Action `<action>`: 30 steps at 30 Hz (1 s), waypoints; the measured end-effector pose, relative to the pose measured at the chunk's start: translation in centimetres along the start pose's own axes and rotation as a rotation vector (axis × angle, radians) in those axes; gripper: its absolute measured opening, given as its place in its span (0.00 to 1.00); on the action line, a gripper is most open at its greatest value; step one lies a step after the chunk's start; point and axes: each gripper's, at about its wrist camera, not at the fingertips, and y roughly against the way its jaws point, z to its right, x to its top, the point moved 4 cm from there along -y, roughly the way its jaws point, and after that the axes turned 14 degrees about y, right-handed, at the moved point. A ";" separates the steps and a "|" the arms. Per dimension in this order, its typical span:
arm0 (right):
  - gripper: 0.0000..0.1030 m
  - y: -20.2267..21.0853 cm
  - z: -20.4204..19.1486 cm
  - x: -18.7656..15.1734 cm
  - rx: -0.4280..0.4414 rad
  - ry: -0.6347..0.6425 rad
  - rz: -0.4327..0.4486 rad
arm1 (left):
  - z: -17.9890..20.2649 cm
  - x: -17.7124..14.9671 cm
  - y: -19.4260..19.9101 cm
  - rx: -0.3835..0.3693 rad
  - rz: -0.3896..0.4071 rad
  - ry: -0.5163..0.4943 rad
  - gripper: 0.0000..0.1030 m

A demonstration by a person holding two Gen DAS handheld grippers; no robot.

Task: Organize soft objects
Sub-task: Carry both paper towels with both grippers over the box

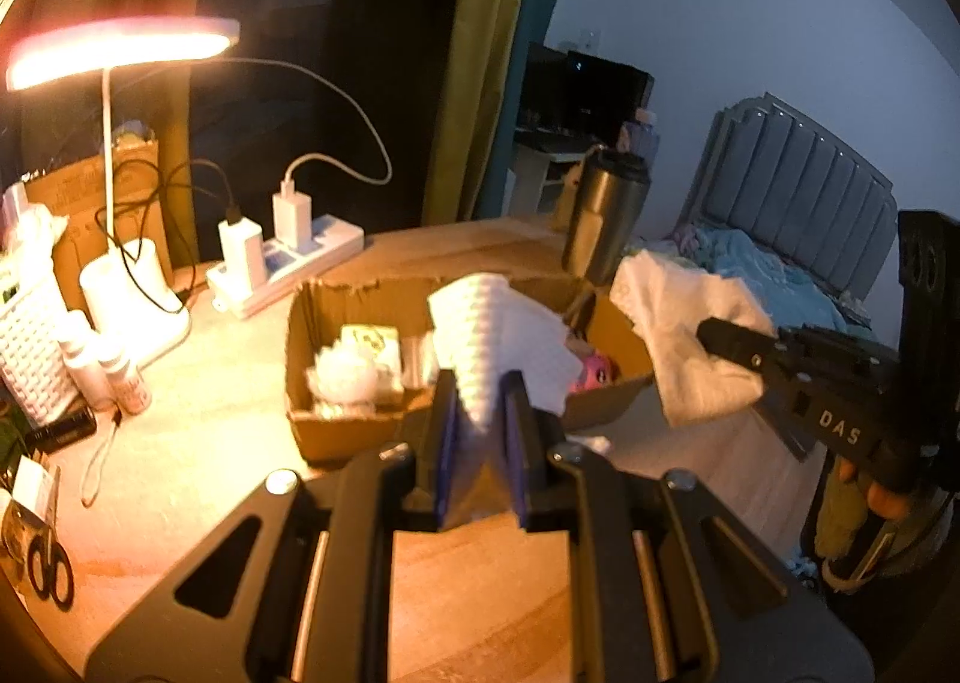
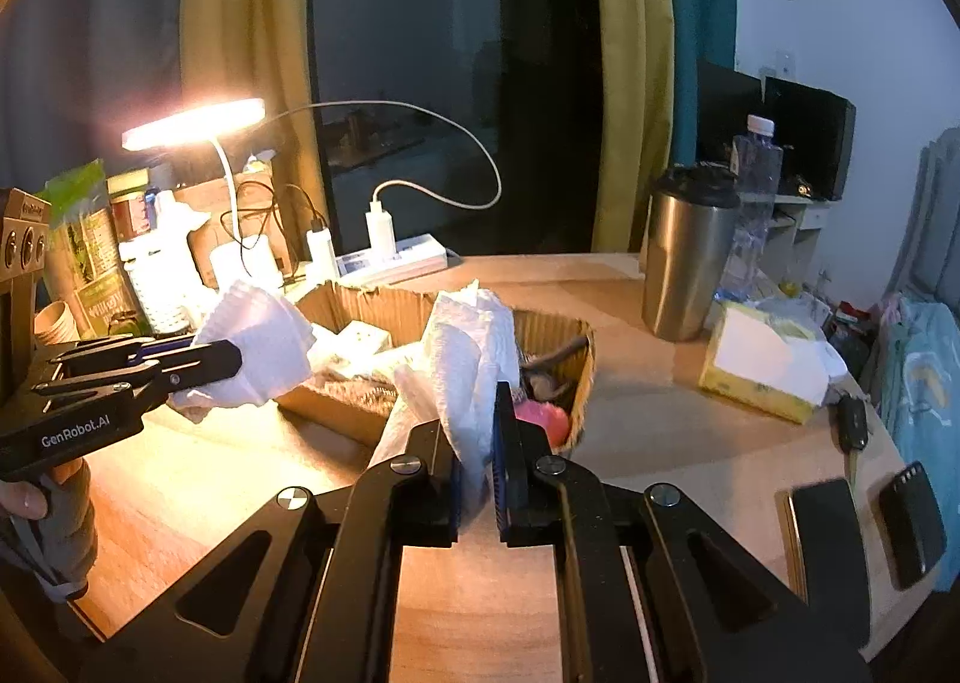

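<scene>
A wooden desk point(image 2: 630, 443) is glowing under a lit white desk lamp point(image 2: 195, 122). An open brown cardboard box point(image 2: 354, 299) is sitting on the desk near its middle, holding small white items and a pink soft object point(image 2: 543, 419).

The left gripper point(image 1: 480, 413) is clenching a white ribbed pad of folded soft material point(image 1: 480, 323), holding it above the front edge of the box. In the right wrist view, this gripper point(image 2: 237, 362) is reaching in from the left, and the ribbed pad point(image 2: 258, 347) is hanging just off the box's left side.

The right gripper point(image 2: 477, 443) is pinching a crumpled white paper towel point(image 2: 468, 359) between its 2 fingers, raised in front of the box. In the left wrist view, the right gripper point(image 1: 705, 332) is coming in from the right, with the white towel point(image 1: 678, 323) draping over the box's right corner.

Behind the box, a white power strip point(image 2: 393, 263) with 2 plugged-in chargers is lying by the dark window. A steel tumbler with a black lid point(image 2: 687, 257) is standing to the right, with a clear plastic bottle point(image 2: 753, 185) behind it and a yellow tissue pack point(image 2: 762, 359) just beside it. Black-handled scissors point(image 1: 51, 569) are lying at the desk's left edge.
</scene>
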 end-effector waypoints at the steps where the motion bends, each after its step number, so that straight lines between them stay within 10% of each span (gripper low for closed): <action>1: 0.09 -0.1 0.1 0.3 0.001 0.002 0.004 | 0.0 0.3 0.0 0.002 0.005 0.000 0.14; 30: 0.09 -6.2 1.4 3.0 0.088 0.000 0.012 | -1.0 4.0 -6.6 0.049 0.005 0.038 0.15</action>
